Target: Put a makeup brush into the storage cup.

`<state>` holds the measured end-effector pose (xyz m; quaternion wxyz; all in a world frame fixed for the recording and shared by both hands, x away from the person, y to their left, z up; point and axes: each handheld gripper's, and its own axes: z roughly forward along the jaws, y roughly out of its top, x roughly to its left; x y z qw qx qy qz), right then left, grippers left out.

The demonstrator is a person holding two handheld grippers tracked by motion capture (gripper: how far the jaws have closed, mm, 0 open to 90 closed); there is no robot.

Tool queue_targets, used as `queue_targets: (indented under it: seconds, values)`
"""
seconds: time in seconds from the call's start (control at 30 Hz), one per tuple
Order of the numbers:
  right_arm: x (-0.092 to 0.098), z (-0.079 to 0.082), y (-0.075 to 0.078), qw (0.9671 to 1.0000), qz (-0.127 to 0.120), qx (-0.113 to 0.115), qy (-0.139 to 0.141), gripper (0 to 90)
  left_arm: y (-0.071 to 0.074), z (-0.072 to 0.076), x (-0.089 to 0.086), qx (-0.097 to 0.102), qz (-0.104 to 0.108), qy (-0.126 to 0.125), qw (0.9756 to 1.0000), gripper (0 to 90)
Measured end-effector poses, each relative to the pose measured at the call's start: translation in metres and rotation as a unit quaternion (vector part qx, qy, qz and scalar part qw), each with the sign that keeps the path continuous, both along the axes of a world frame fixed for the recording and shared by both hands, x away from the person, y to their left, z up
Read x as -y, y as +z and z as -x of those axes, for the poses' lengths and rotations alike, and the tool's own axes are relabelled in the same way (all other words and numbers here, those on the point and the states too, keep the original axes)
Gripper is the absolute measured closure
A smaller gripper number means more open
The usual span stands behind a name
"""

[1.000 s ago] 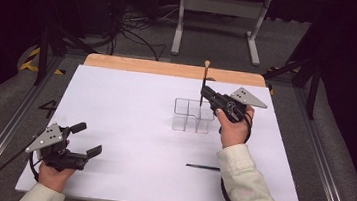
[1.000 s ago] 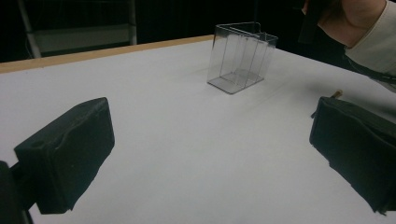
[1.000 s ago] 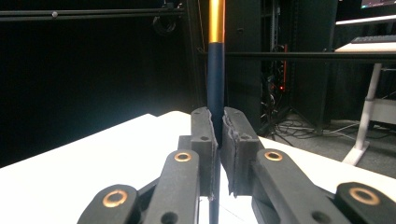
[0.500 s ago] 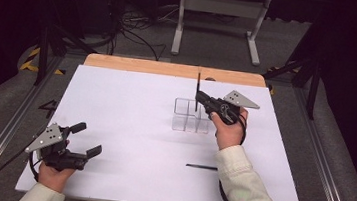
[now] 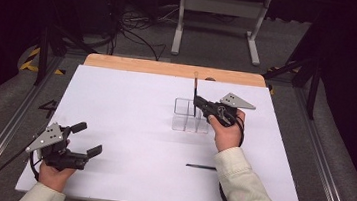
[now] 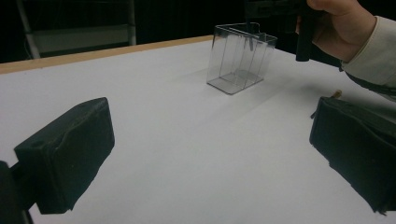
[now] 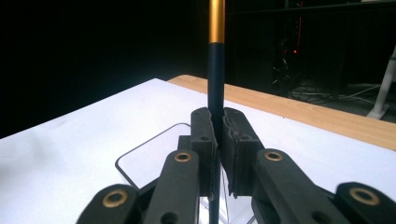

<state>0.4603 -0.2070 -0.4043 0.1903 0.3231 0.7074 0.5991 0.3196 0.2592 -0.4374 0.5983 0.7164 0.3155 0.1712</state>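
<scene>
A clear plastic box with compartments (image 5: 185, 117) stands on the white table (image 5: 130, 105), right of the middle. My right gripper (image 5: 198, 102) is shut on a thin black stick with a gold band (image 5: 195, 88) and holds it upright over the box's far part. In the right gripper view the pads (image 7: 233, 140) pinch the stick (image 7: 215, 60) above the box's rim (image 7: 140, 161). How deep its lower end reaches I cannot tell. My left gripper (image 5: 87, 138) rests open near the front left edge, with nothing in it. From there the box (image 6: 240, 58) is far ahead.
A second thin black stick (image 5: 200, 166) lies flat on the table in front of the right forearm. A bare wooden strip (image 5: 169, 69) runs along the table's far edge. Beyond it are a stand's legs and cables on the floor.
My right hand has shifted a little to the left with the upright stick, bringing it over the clear box. The left hand has not moved.
</scene>
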Motion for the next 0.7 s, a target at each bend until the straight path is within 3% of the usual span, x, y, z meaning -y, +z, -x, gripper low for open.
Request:
queue_targets:
  seconds: [0.7]
  values:
    - [0.0028,0.0043,-0.0073,0.9997,0.013,-0.021,-0.004,83.6,0.0007,-0.0052,0.0047,0.001,-0.002,-0.011,0.9999,0.6]
